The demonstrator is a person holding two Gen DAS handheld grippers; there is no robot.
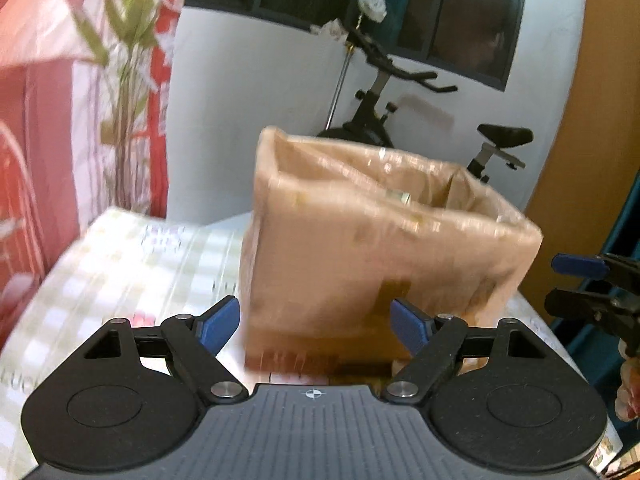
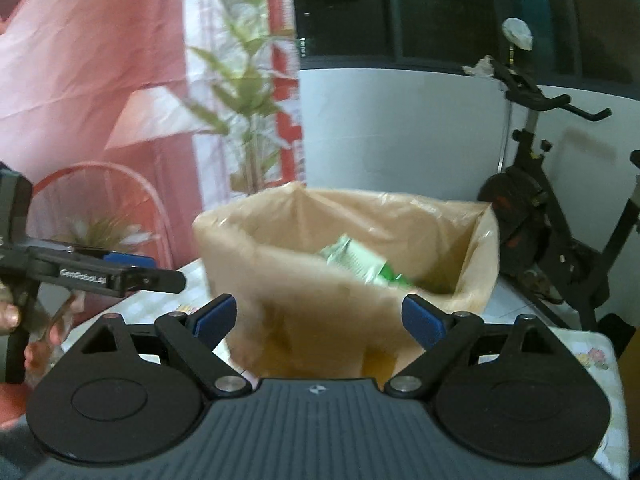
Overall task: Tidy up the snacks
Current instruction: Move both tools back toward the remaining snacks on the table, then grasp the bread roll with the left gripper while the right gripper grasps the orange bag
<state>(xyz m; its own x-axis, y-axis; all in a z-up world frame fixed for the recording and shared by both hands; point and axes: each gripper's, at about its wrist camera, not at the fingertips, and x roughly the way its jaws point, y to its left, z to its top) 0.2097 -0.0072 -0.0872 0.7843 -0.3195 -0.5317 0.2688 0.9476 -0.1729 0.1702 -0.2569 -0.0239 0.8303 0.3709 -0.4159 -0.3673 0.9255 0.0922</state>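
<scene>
Crinkled green snack packet (image 2: 362, 262) in plastic-lined cardboard box (image 2: 344, 280), both grippers wide, empty.

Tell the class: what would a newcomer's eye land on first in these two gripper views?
First, the big cardboard box lined with a tan plastic bag, standing mid-table right before both grippers. Next, a green and white snack packet lying inside it, seen over the near rim in the right wrist view. Then the black exercise bike behind the box against the white wall, and the leafy plant to the left by the pink curtain.
</scene>
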